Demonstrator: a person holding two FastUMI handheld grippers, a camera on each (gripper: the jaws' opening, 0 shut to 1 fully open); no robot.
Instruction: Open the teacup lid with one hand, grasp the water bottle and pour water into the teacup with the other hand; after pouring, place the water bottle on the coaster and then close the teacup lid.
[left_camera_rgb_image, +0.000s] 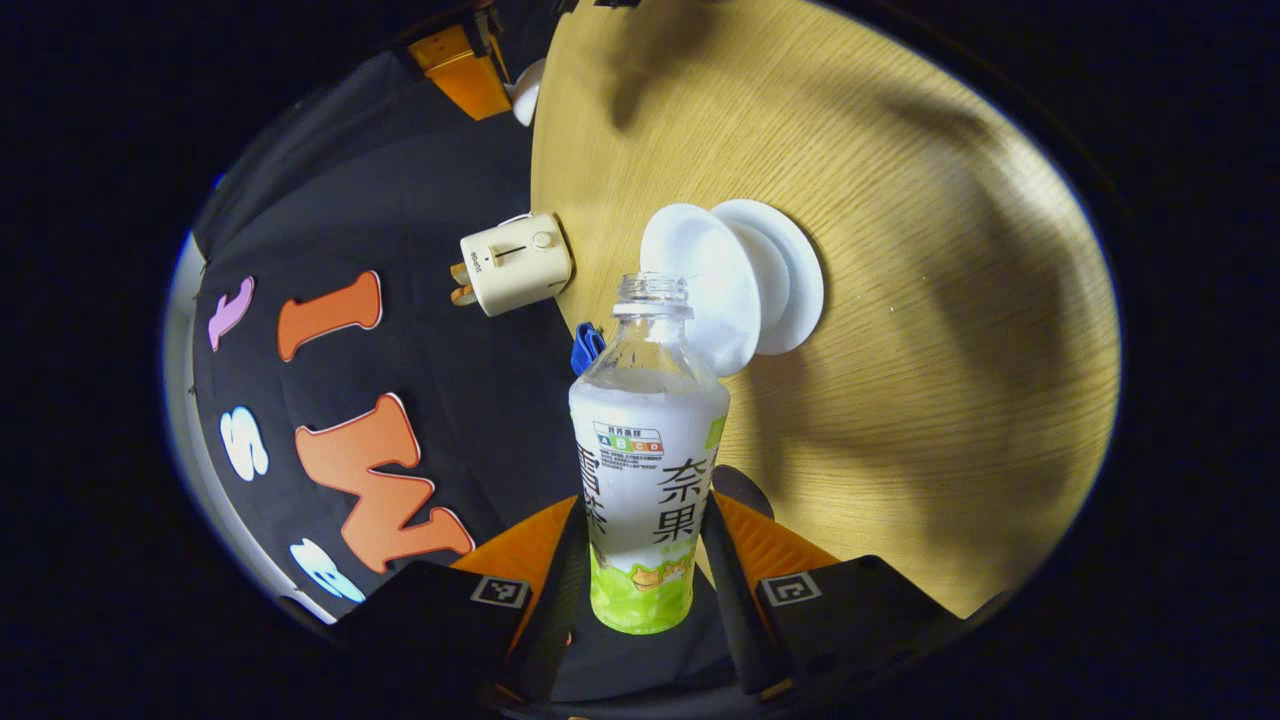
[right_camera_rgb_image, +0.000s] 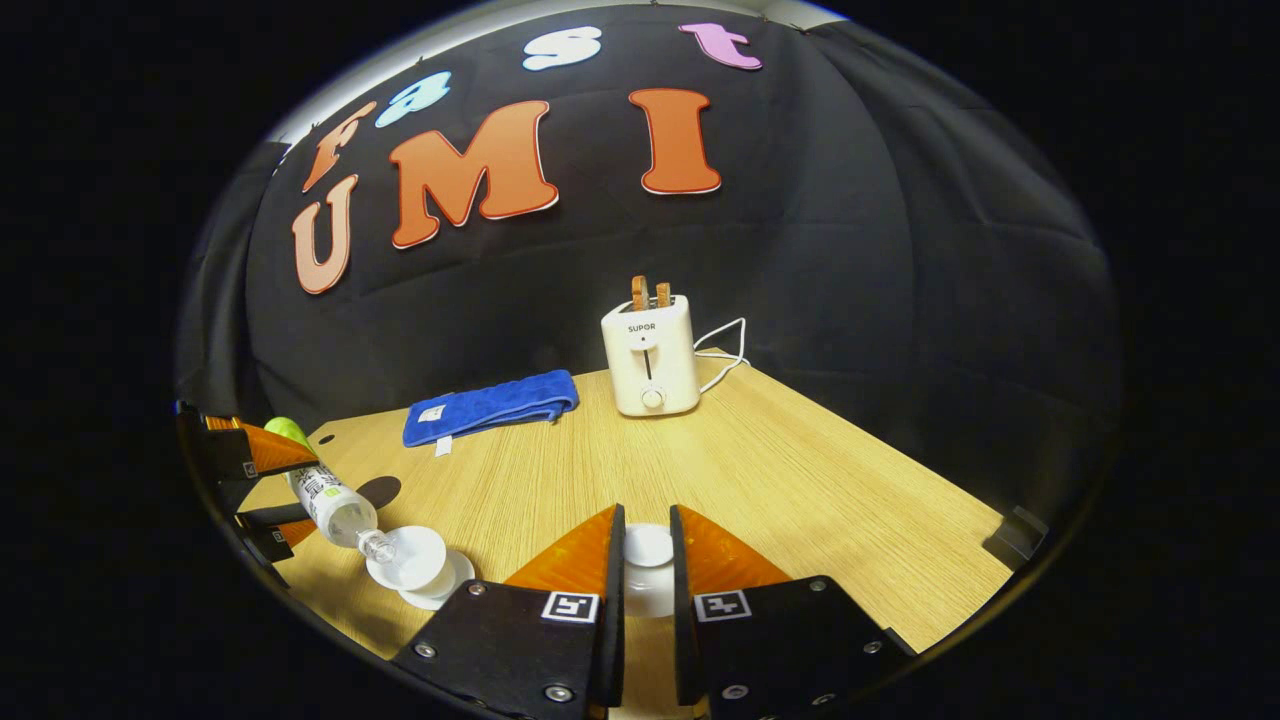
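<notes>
The left gripper (left_camera_rgb_image: 645, 590) clamps a clear plastic water bottle with a white and green label (left_camera_rgb_image: 648, 470), uncapped and tipped so its open neck hangs over a white teacup (left_camera_rgb_image: 705, 290) on its white saucer (left_camera_rgb_image: 790, 270), near the front-left edge of the light wooden table (left_camera_rgb_image: 900, 330). The right gripper (right_camera_rgb_image: 645, 585), narrowed, holds the white teacup lid (right_camera_rgb_image: 648, 570) between its fingers just above the table's front edge. A folded blue towel (right_camera_rgb_image: 490, 405) and a cream toaster holding two slices (right_camera_rgb_image: 650, 355) stand along the back edge, well apart from the cup. A dark round coaster (right_camera_rgb_image: 378, 491) lies beside the bottle.
</notes>
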